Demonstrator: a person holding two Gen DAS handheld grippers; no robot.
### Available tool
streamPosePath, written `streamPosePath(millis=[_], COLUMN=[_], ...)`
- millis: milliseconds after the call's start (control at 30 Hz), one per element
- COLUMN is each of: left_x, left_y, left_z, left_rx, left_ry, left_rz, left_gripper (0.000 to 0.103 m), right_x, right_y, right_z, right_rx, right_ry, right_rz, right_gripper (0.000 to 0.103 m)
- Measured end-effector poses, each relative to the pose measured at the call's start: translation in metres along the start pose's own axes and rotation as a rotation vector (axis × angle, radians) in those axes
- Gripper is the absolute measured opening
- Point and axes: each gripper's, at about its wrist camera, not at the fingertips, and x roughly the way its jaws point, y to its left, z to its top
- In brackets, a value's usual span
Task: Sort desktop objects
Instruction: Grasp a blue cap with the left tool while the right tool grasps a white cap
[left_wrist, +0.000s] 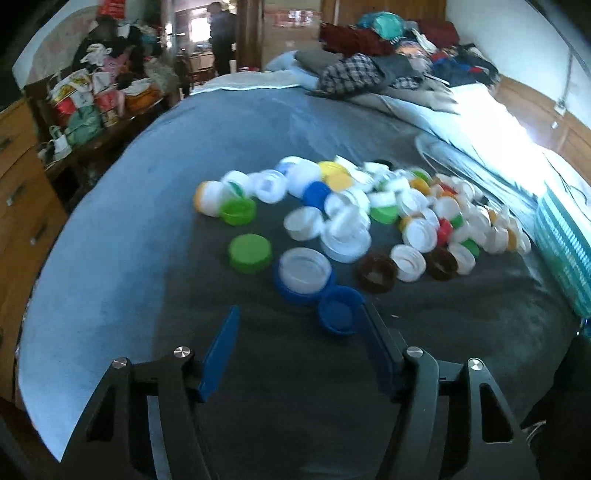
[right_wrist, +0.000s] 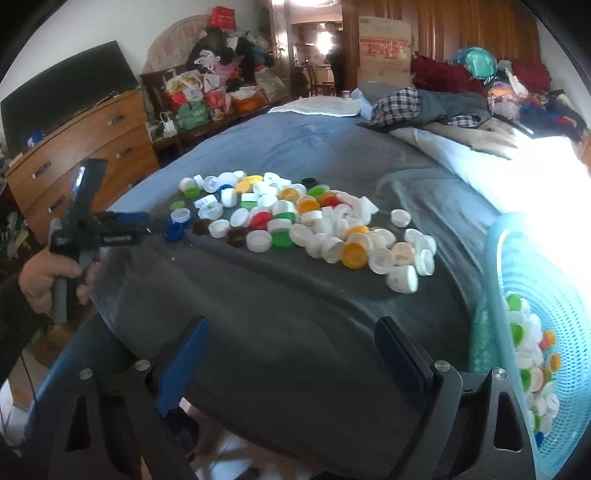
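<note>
Left tool half open over the grey blanket, right pad touching a small blue cap; left pad well clear, so nothing gripped yet. Judgement: shift the tool rightward to centre the cap, then pinch across its rim; a one-sided nudge will likely skid it into the clear cap just beyond. Right tool wide open, empty, hovering near the bed edge. Cap pile mid-bed; turquoise basket at right already holds sorted caps
</note>
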Motion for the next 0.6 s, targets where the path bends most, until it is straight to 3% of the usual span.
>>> streamPosePath(millis=[167,233,267,300,333,367,600], left_x=[0.007,0.011,0.011,0.010,0.006,0.004,-0.016], left_y=[-0.014,-0.014,-0.014,-0.013,-0.012,-0.010,-0.007], left_z=[-0.005,-0.007,-0.008,-0.008,-0.009,-0.010,-0.013], left_rx=[0.048,0.044,0.038,0.032,0.016,-0.007,-0.048], left_ry=[-0.001,0.003,0.000,-0.008,-0.013,-0.014,-0.047], left_rz=[0.020,0.022,0.027,0.032,0.024,0.015,-0.002], left_gripper=[0.060,0.059,0.053,0.035,0.024,0.025,0.025], right_x=[0.012,0.018,0.022,0.027,0.031,0.034,0.080], right_y=[0.006,0.006,0.006,0.005,0.005,0.006,0.015], right_z=[0.002,0.002,0.002,0.001,0.001,0.002,0.027], right_rx=[-0.014,-0.007,-0.001,0.006,0.010,0.011,0.005], right_ry=[0.026,0.041,0.049,0.060,0.068,0.073,0.093], right_rz=[0.016,0.028,0.037,0.046,0.055,0.064,0.147], right_gripper=[0.086,0.071,0.067,0.058,0.053,0.046,0.045])
